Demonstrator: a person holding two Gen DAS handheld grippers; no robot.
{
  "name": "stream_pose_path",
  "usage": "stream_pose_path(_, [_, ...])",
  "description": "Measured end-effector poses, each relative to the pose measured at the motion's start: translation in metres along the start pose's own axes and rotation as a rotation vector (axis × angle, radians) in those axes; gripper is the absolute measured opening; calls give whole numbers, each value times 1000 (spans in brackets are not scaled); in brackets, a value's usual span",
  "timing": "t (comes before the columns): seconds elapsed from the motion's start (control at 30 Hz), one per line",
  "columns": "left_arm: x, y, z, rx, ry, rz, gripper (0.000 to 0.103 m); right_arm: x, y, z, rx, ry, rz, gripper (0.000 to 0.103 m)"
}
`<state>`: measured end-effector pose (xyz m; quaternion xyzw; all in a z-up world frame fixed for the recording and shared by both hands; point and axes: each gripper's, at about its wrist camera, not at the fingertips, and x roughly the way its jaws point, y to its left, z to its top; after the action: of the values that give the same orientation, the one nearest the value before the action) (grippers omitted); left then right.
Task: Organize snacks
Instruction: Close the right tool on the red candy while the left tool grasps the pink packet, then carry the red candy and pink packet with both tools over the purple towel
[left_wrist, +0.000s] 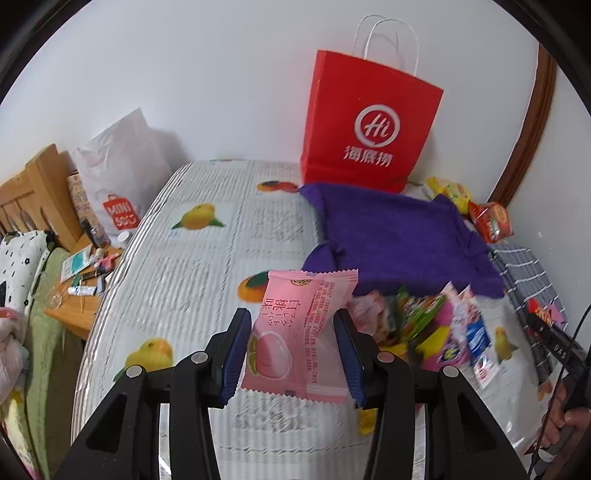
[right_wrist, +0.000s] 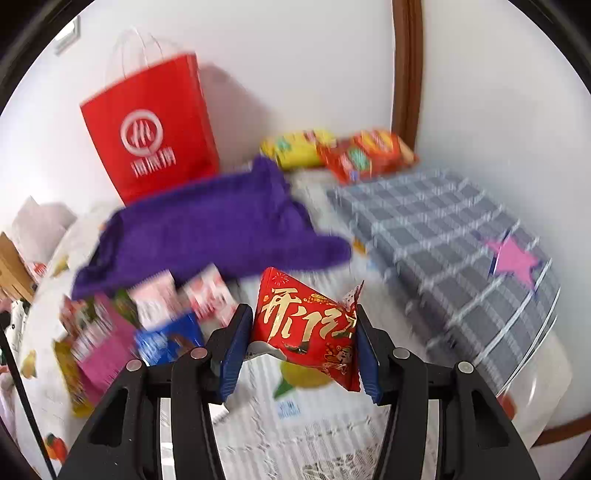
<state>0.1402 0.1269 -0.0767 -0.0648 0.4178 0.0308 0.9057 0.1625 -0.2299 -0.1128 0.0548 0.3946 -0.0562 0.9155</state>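
Above the fruit-print table cover (left_wrist: 207, 266), the left gripper (left_wrist: 293, 354) was closed on 1 pink snack packet (left_wrist: 299, 332), and the right gripper (right_wrist: 301, 350) was closed on 1 red snack packet (right_wrist: 306, 332) with gold lettering, both lifted clear of the snack pile (left_wrist: 424, 321) beside the purple cloth (left_wrist: 399, 232). Both packets looked light, soft, slippery and crushable, so a hold across the flat body, as seen, seemed safer than the crimped ends.

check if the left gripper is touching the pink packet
Touching. The left wrist view shows the left gripper with both blue pads pressed against the sides of the pink packet, holding it above the table.
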Motion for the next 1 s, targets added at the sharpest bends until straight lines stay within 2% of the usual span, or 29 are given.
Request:
stream_pose_path(0.2, [-7, -21, 28, 19, -30, -24, 44, -27, 18, 51, -35, -86, 27, 53])
stream_pose_path(0.4, [-2, -45, 55, 63, -57, -17, 44, -25, 43, 93, -81, -117, 61, 53])
stream_pose_path(0.53, [8, -58, 73, 77, -55, -25, 44, -8, 59, 117, -91, -95, 102, 53])
stream_pose_path(0.77, [27, -77, 103, 88, -57, -27, 44, 21, 77, 146, -116, -71, 113, 53])
stream_pose_path(1.0, [62, -88, 129, 75, -46, -34, 44, 62, 84, 168, -121, -36, 123, 53])
